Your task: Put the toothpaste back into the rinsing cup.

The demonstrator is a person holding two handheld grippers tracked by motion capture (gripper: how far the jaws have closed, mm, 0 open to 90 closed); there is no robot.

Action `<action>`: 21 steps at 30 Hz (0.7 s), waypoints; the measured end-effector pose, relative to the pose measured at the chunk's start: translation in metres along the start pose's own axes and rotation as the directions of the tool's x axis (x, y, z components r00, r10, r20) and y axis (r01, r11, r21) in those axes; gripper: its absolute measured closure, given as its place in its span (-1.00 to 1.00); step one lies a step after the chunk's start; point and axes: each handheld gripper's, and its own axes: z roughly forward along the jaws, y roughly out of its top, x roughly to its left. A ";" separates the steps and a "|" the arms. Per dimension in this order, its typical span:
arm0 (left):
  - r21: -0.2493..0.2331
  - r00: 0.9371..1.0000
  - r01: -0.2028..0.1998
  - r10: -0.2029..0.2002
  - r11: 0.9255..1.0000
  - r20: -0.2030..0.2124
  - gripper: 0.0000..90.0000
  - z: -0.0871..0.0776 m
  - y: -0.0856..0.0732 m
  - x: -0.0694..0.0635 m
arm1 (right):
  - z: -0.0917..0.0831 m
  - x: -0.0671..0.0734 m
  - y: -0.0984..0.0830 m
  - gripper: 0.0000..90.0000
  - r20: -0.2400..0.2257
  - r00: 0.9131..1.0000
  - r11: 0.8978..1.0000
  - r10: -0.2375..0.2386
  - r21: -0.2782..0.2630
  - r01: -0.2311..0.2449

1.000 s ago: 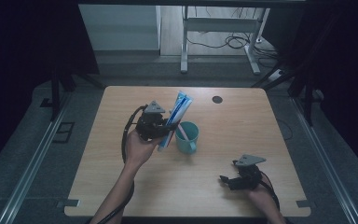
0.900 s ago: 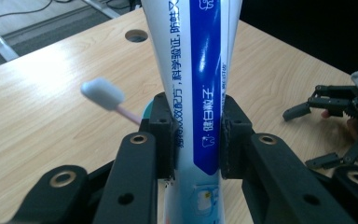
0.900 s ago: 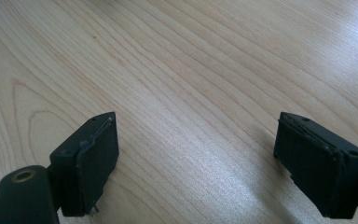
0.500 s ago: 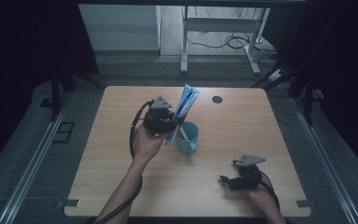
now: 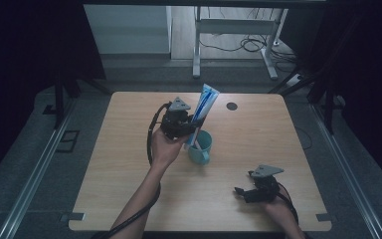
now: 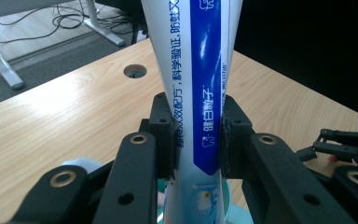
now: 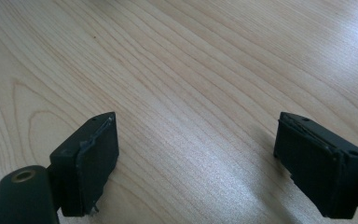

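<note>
High view: a toothpaste tube (image 5: pixel 202 105), white with a broad blue stripe, stands tilted above a teal cup (image 5: pixel 201 146), its flat crimped end up and leaning away from the person. The left gripper view brings it close: printed characters run along the blue band and the white side, and the tube narrows downward toward the cup (image 6: pixel 81 164) just under the jaws.

The left gripper (image 5: pixel 180 125) is clamped on the toothpaste tube, one pad pressed against each side of its lower half, so the tube rises straight out from between the jaws. The cup sits directly below and just ahead of this gripper, with a thin stick-like thing leaning inside it, too small to identify. The left hand (image 5: pixel 165 147) holds the gripper raised over the table.

The right gripper (image 5: pixel 256 188) rests low near the person's edge, well apart from the left one and the cup. In the right gripper view its jaws stand wide apart with nothing between them, just bare wood beneath.

The table (image 5: pixel 258 134) is pale wood with a round cable hole (image 5: pixel 232 106) beyond the tube. Past the far edge lie grey floor, metal desk legs (image 5: pixel 197 47) and loose cables (image 5: pixel 248 44); dark curtains hang on both sides.
</note>
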 end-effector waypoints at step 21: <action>-0.033 1.000 -0.006 0.006 0.999 -0.017 0.59 0.028 -0.006 -0.002 | 0.000 0.000 0.000 -0.69 -0.001 1.000 1.000 0.000 0.000 0.000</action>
